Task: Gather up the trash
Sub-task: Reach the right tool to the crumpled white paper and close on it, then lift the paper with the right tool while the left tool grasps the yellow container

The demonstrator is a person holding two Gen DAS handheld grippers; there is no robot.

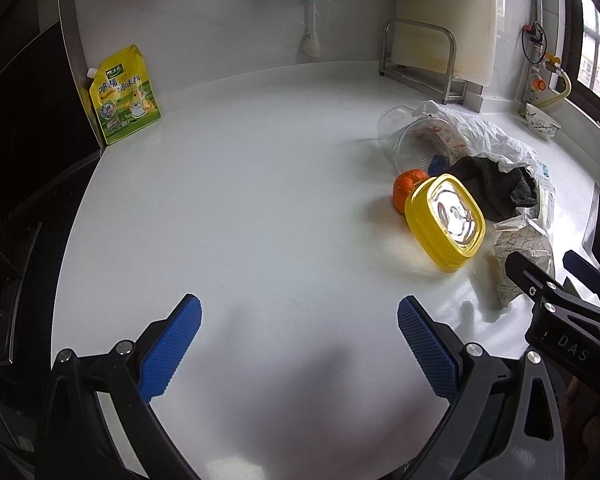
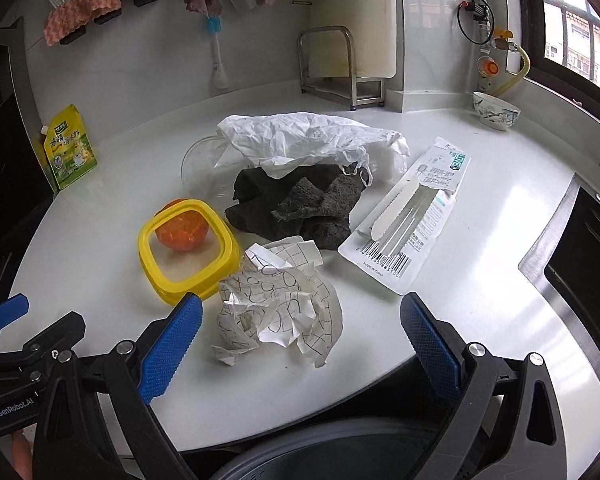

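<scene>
White kitchen counter (image 2: 480, 208) seen from two handheld grippers. Left gripper (image 1: 299, 322) hovering over bare counter, blue fingers spread wide, holding nothing. Right gripper (image 2: 301, 320) likewise wide apart and empty, just above a crumpled sheet of paper (image 2: 278, 312) near the front edge. Beside the paper, a yellow-rimmed container (image 2: 186, 250) with an orange (image 2: 182, 232) behind it. Further back, a dark cloth (image 2: 296, 208), a white plastic bag (image 2: 300, 136) and a packaged cutlery set (image 2: 412, 212).

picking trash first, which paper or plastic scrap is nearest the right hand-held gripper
The crumpled grid-printed paper, lying between the right hand-held gripper fingers.
</scene>
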